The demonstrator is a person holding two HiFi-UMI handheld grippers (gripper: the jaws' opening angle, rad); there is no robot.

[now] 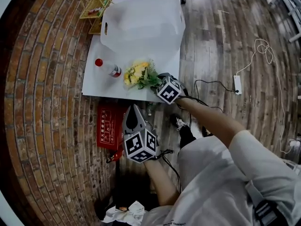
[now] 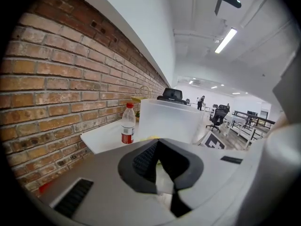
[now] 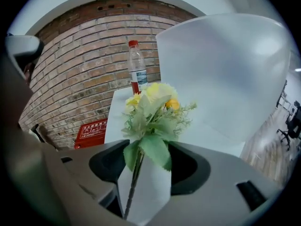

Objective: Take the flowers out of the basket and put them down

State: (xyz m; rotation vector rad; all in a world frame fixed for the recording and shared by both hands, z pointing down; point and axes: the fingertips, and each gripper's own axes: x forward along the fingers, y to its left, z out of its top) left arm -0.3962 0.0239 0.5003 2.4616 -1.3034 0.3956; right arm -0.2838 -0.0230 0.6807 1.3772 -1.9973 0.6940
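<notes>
The right gripper (image 3: 143, 173) has its jaws spread wide, and the thin stem of the flowers (image 3: 155, 102) runs through the gap between them with neither pad pressing on it. The bunch, yellow blooms above green leaves, lies on the white table (image 1: 94, 86) at its near edge, just ahead of that gripper. Just beyond the blooms a clear bottle (image 3: 137, 67) with a red cap lies on the table, and a large translucent tub (image 1: 141, 25) fills the far half. A yellow wire basket (image 1: 96, 4) sits past the tub against the brick wall (image 1: 47, 102). The left gripper (image 1: 133, 119) hangs off the table above a red box (image 1: 109, 125) on the floor, its jaws seemingly pressed together on nothing, though its own view leaves a pale sliver between the pads
</notes>
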